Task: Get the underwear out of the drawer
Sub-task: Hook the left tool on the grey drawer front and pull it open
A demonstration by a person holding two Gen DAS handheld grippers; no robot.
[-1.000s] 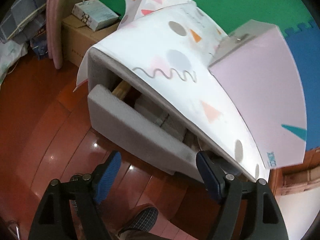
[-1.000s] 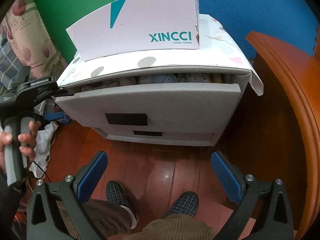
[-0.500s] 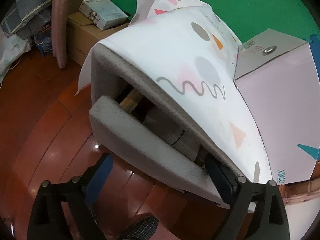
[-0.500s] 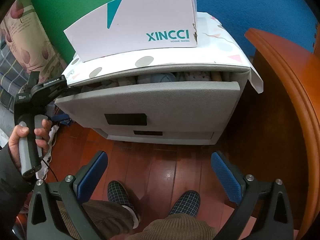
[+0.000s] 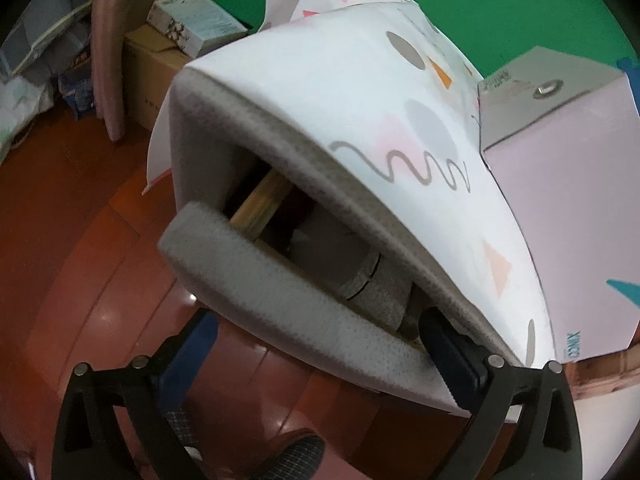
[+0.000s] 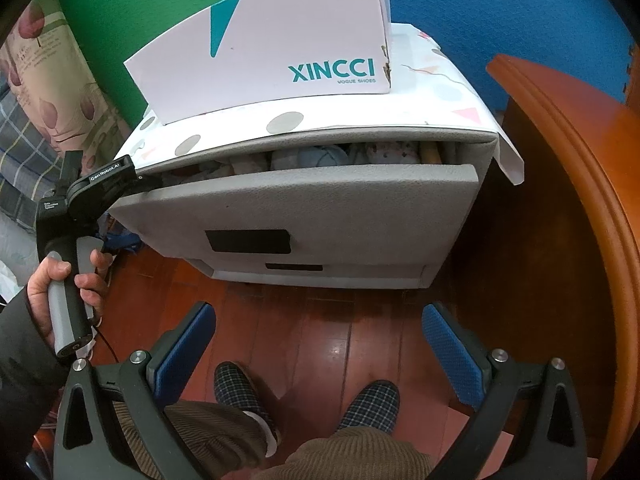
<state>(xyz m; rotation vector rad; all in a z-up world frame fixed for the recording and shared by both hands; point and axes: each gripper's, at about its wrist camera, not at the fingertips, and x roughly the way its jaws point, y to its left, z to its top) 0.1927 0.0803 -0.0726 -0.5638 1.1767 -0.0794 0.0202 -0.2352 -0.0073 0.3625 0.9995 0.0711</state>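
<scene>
A grey fabric cabinet has its top drawer (image 6: 320, 200) pulled out a little, and folded pale blue and patterned underwear (image 6: 320, 156) shows in the gap. In the left wrist view a grey rolled garment (image 5: 372, 280) lies behind the drawer front (image 5: 280, 288). My left gripper (image 5: 318, 322) straddles that front panel at its left corner, jaws opening. One finger (image 5: 448, 344) is inside the gap and the other is below the panel, and neither pad presses on it. From the right wrist the left gripper (image 6: 136, 176) shows at that corner. My right gripper (image 6: 318, 320) hangs open above the floor, holding nothing.
A pink XINCCI shoe box (image 6: 272, 52) lies on the patterned sheet (image 5: 360, 100) covering the cabinet. A wooden furniture edge (image 6: 580, 160) curves close on the right. A cardboard box (image 5: 148, 68) and bags stand to the left. The person's slippered feet (image 6: 236, 388) stand before the cabinet.
The left gripper has come down and in toward the drawer, its jaws spreading wider. One finger has slipped into the gap behind the drawer front. The right gripper has stayed still.
</scene>
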